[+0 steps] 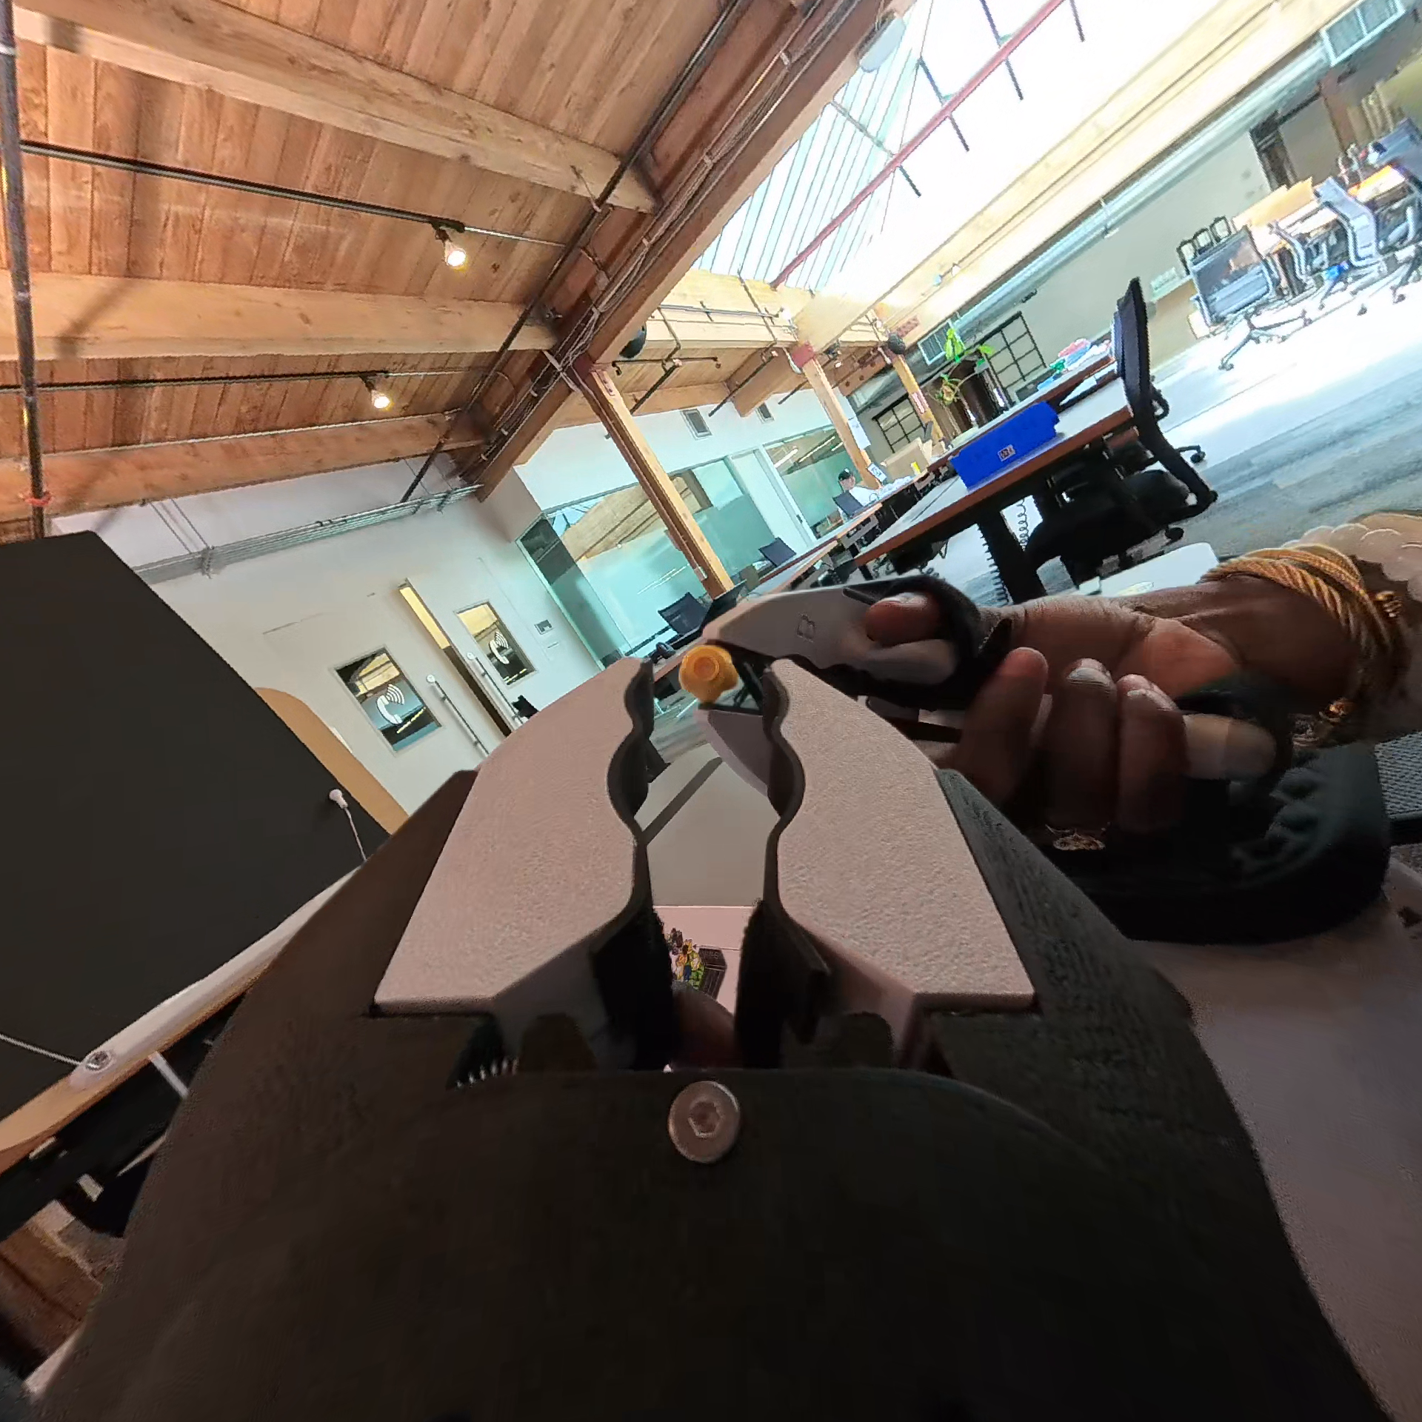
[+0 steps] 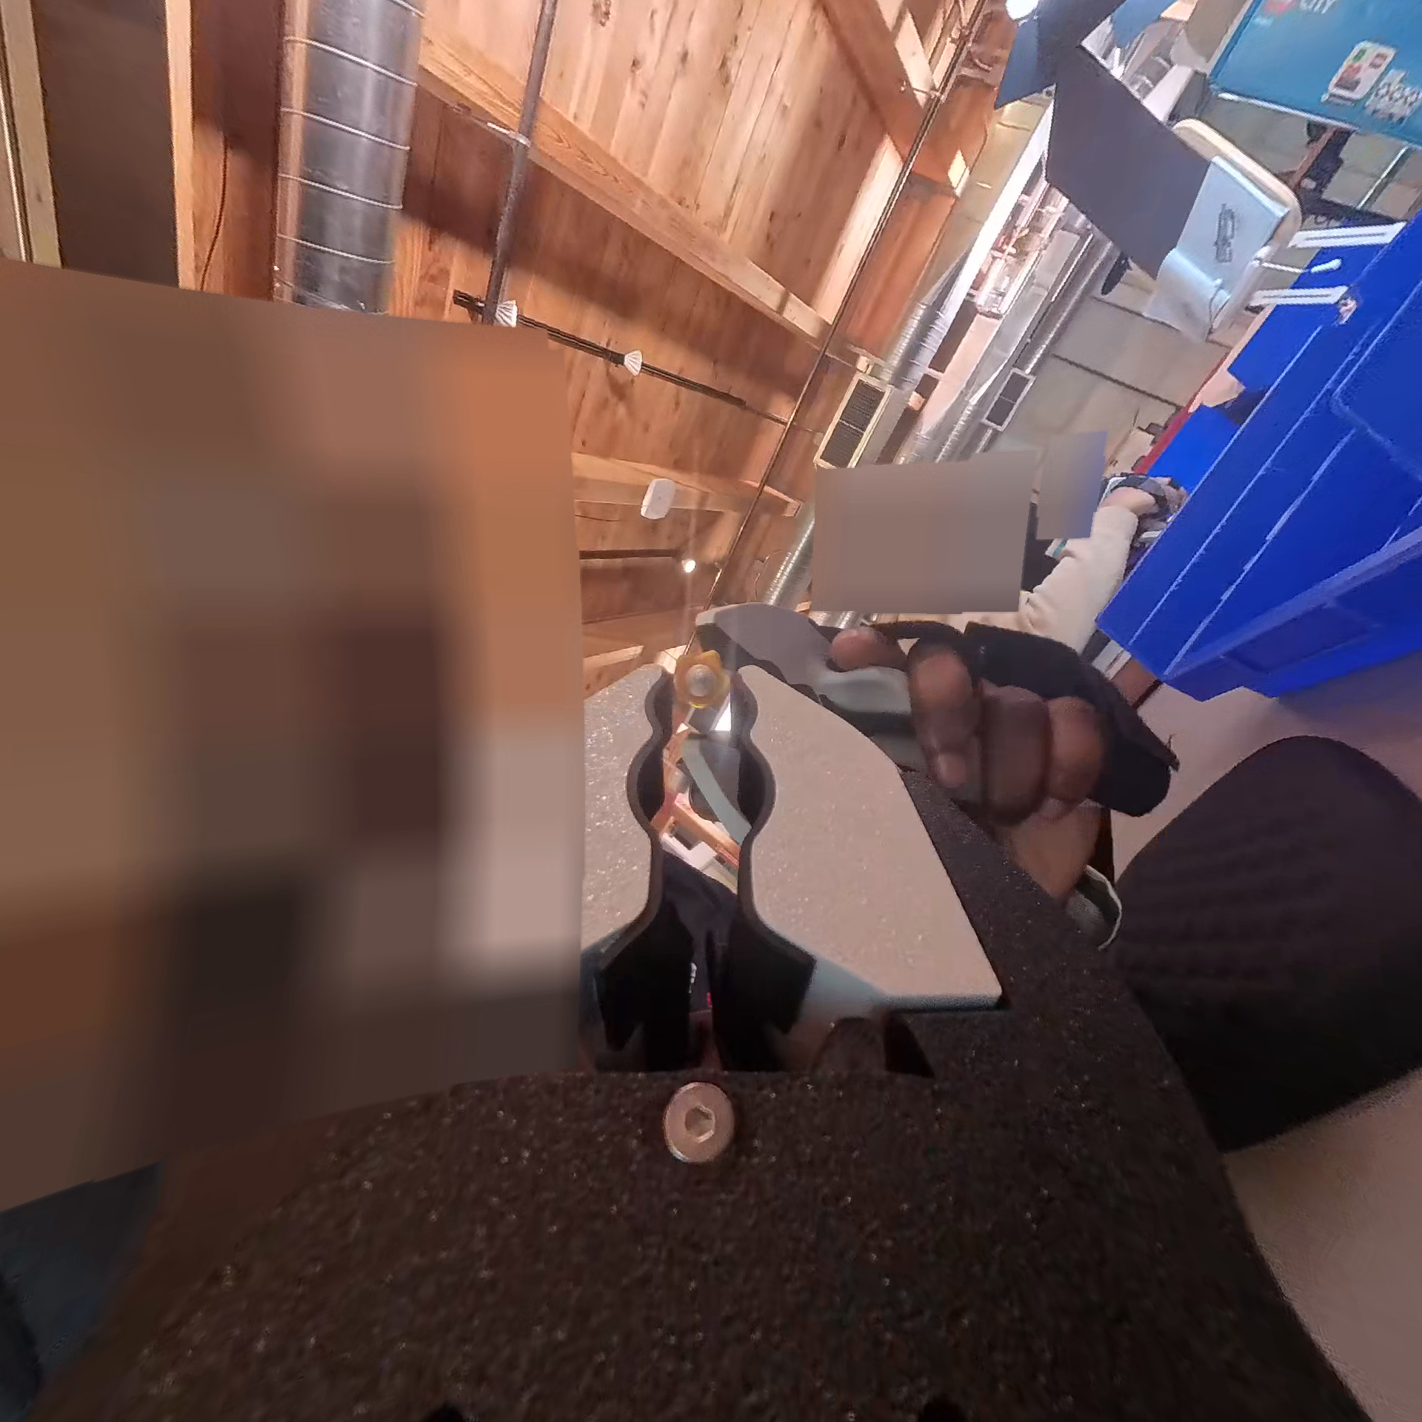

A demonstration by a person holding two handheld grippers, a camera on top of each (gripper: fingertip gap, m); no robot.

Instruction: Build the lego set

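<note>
Overhead runs a plank ceiling (image 1: pixel 308 154) of warm wood with heavy beams. Under it long desks (image 1: pixel 1077 454) stretch away with wide open floor beside them. To my left a matte black panel (image 1: pixel 115 731) stands close and walls off that side. On my right rise stacked blue plastic crates (image 2: pixel 1270 500). A blue bin (image 1: pixel 1000 450) on a far desk bears a small dark label too small to read, and the glass doors carry round handset signs. Both tools are lifted clear of the pale table (image 1: pixel 1270 1039), tips meeting in free air. My left gripper (image 1: pixel 704 677) has grainy grey fingers with wavy inner edges, set in rough black foam. They stand slightly parted, with daylight on either side of the piece. My right gripper (image 2: pixel 702 685), strapped into my right hand (image 1: pixel 1116 692), has a moulded mark on its smooth grey finger. It pinches the orange lego piece (image 1: pixel 706 673) at its very tips. My left hand (image 2: pixel 993 731) wraps the other handle. The piece is small and round, with a scalloped rim and a grey centre, and sits just between my left fingertips.
</note>
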